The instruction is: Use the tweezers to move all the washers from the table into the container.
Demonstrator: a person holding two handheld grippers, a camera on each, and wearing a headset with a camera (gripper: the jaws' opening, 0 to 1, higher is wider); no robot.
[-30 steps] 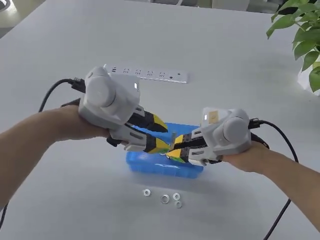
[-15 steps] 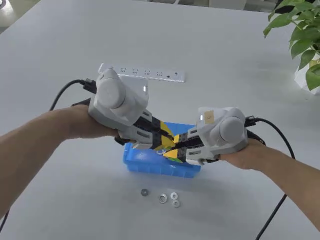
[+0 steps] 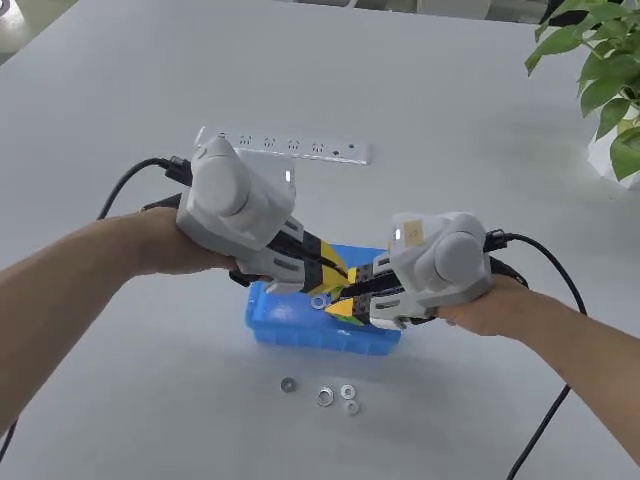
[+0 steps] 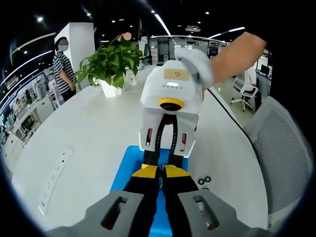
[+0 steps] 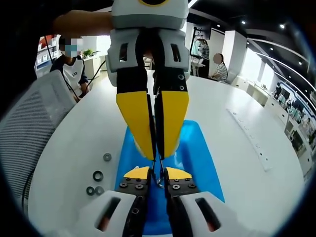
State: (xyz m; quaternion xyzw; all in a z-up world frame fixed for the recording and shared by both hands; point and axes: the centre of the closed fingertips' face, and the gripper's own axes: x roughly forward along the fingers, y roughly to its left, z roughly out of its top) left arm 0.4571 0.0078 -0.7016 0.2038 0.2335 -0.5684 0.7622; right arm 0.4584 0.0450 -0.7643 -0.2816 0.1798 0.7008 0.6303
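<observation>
Washers (image 3: 325, 397): four loose on table (image 3: 450, 120), just before container (image 3: 290, 330)
Left gripper (image 3: 337, 277): clamped on tweezers (image 5: 157, 148), over container
Right gripper (image 3: 345, 305): jaws near together at tweezers' tip, grip unclear
Around: power strip (image 3: 285, 146) beyond, plant (image 3: 600, 70) far right

I see the container (image 3: 290, 335) as a shallow blue rectangular tray lying flat on the white table. Four small silver washers (image 3: 325, 397) lie loose on the table just in front of its near edge, with a lone washer (image 3: 288, 384) slightly to the left of a tight cluster of three. The tweezers (image 5: 158, 170) show as a thin metal sliver running out from between the nearly closed yellow jaws of the left gripper (image 5: 157, 154) above the tray, and a fifth washer (image 3: 318, 301) sits at their tip over the container, though I cannot tell how firmly it is pinched.
</observation>
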